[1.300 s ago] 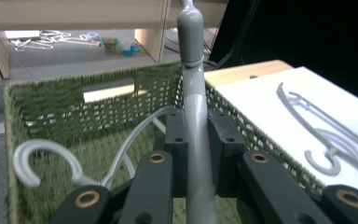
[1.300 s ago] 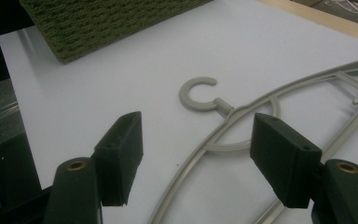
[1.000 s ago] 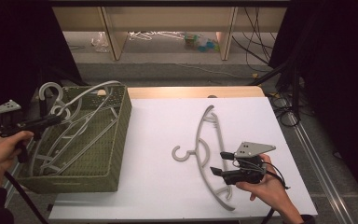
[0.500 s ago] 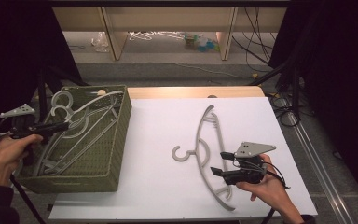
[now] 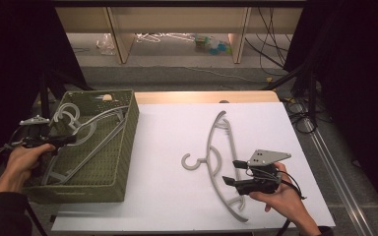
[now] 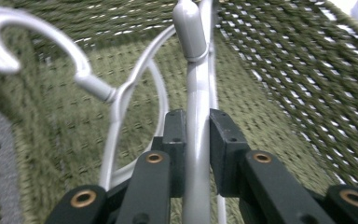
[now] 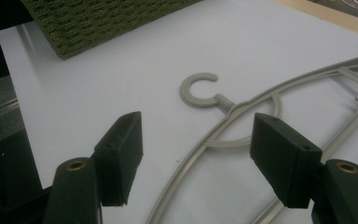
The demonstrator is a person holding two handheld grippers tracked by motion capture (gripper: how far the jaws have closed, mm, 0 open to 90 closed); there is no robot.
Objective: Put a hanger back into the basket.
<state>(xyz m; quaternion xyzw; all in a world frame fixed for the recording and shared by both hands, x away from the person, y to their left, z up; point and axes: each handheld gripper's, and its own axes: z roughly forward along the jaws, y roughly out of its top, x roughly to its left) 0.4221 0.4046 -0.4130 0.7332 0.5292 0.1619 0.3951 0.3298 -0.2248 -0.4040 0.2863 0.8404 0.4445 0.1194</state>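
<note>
The green woven basket (image 5: 120,147) holds grey hangers; the left claw (image 6: 196,140), reaching in over its near wall, is clenched on the bar of one grey hanger (image 6: 196,93), another lying just beside it. The right claw (image 7: 196,154) stands released above a second hanger (image 5: 216,162) flat on the white bench (image 5: 167,196); beyond, a dark room with shelving.

Basket's (image 6: 307,93) weave blurred; gripped hanger (image 6: 196,140) cut off below.

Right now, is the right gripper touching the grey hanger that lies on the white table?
Apart. In the right gripper view, the right gripper has open jaws, and the hanger lies on the table past their tips, untouched.
</note>
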